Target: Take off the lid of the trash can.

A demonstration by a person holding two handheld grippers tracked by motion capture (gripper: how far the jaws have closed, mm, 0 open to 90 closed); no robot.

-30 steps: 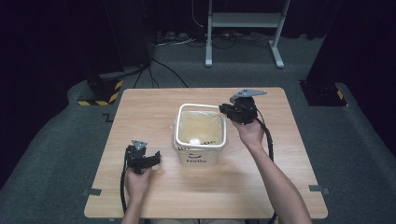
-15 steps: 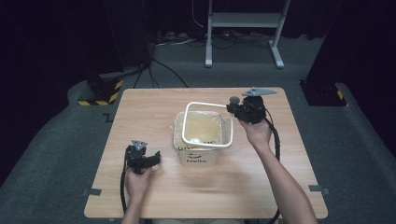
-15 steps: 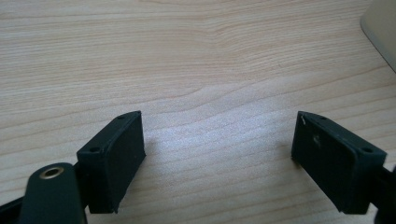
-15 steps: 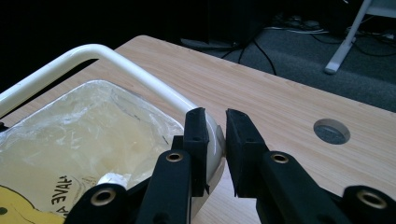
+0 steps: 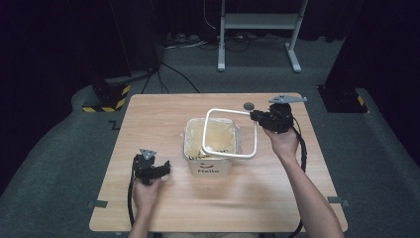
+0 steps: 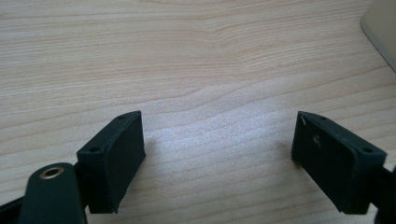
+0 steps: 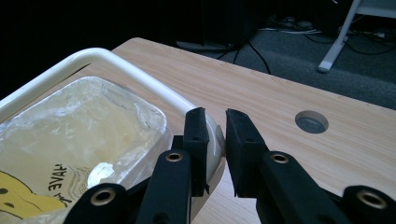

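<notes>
Lid frame lifted clear of the tub

The left tool (image 5: 166, 167) rested near the surface's (image 5: 163, 114) front-left corner, jaws spread wide and empty. The white tub (image 5: 210, 166) sat mid-surface, film-covered. The right tool (image 5: 253, 115) — jaws nearly closed — pinched the white lid frame (image 5: 256, 136), tilted above the tub, toward the back-right corner.

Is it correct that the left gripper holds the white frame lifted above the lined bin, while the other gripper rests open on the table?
No: the right gripper holds the white frame above the lined bin, as the high view shows; the left gripper rests open on the table.
</notes>
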